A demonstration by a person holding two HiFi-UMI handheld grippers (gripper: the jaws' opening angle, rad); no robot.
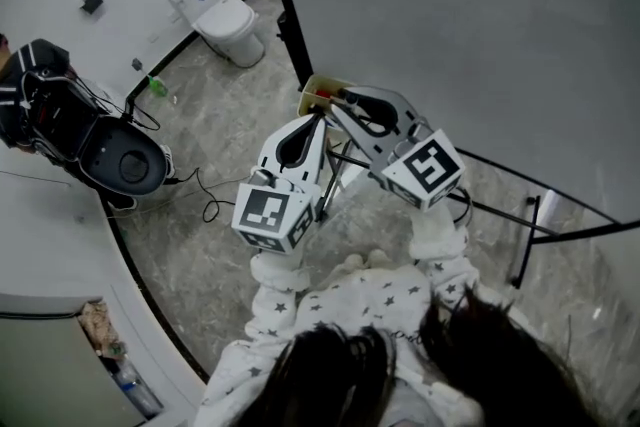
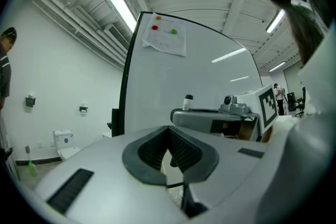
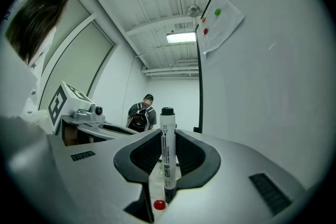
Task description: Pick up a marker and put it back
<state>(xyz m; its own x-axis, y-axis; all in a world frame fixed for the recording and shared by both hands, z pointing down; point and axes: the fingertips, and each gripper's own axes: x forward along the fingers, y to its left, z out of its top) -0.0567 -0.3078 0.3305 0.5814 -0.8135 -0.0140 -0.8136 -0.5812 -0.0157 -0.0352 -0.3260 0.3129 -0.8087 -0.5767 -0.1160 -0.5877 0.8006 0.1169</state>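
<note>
The main risk is the marker [image 3: 167, 118] slipping or swivelling. The right gripper [image 3: 168, 139] grips it only across its thin round barrel, so a loosened grip or a knock on its lower end would probably let it turn between the pads or drop.

That lower end sits just beside a red cap [image 3: 158, 204] below the jaws, which looks like another pen in the tray [image 1: 312, 93] at the foot of the whiteboard [image 1: 450, 15]. Lowering the marker off line could jam it on that pen or tip it over the rim. The left gripper [image 1: 322, 115] points at the same tray, close alongside, so the two tools could also bump.

The right gripper's jaws are partly closed, with their pads pressing on either side of the white, black-capped marker. It stands upright between them with the cap above the tips. The left gripper's jaws are drawn together, the tips seeming to meet, and nothing is between them.
</note>
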